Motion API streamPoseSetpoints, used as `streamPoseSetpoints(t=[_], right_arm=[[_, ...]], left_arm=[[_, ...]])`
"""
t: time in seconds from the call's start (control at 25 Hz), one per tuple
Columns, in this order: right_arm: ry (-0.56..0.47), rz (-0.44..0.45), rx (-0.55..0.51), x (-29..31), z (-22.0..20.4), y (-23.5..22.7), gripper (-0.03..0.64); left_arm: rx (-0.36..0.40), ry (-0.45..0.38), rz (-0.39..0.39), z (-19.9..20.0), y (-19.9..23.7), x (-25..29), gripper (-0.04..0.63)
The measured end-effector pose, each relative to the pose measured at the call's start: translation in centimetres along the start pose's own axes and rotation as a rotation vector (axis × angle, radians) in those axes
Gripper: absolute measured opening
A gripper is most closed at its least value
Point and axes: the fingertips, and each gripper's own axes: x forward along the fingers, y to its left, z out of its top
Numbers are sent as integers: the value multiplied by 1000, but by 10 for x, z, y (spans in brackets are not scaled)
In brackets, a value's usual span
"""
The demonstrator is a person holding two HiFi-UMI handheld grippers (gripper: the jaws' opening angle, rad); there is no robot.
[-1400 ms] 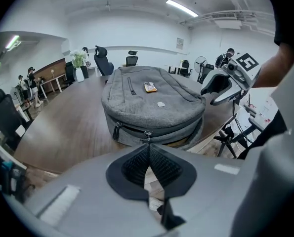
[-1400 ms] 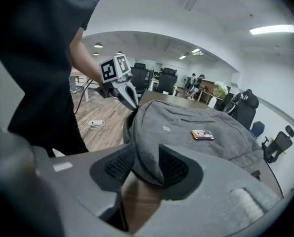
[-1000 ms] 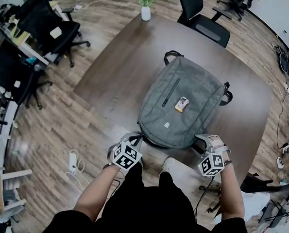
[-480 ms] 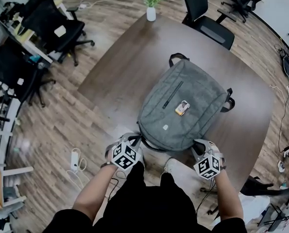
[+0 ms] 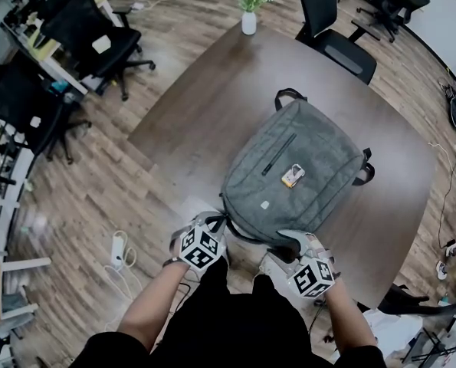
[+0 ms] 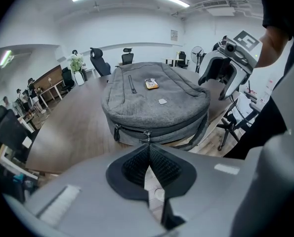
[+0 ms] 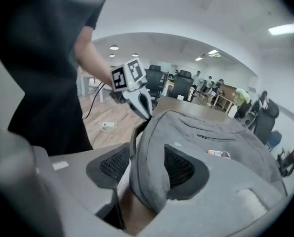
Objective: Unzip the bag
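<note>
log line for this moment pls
left gripper: jaws shut on zipper pull | right gripper: jaws just opening, bag edge between them

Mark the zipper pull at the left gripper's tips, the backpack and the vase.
zipper pull (image 6: 147,134), left gripper view, its hanging tab.
backpack (image 5: 319,159), head view, grey front panel.
vase (image 5: 249,23), head view, white body.

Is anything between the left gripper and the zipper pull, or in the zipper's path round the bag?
Nothing between them: the left gripper is shut on the zipper pull. To its right, the right gripper, jaws just opened, straddles the bag's near edge, seemingly across the zipper line; a second slider sits to its left.
</note>
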Motion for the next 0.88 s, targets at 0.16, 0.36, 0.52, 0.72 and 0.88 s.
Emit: streamPoseSetpoints(t=[0.16,0.36,0.52,0.72,0.88], right_arm=[[-4,-3,169,45,33,0,184],[118,-44,198,81,35,-8,105],[171,-75,206,89,28,-10,72],[197,-96,197,94,23,-12,40],[183,-100,235,95,25,-15,32]], left_arm=[[-2,-8,-9,1,-1,1,21],[11,-7,-15,2,-2,1,21],[7,-15,-27,3,-3,0,21],[14,-11,-44,4,-6,0,21],[33,8,-52,3,-14,-2,21]])
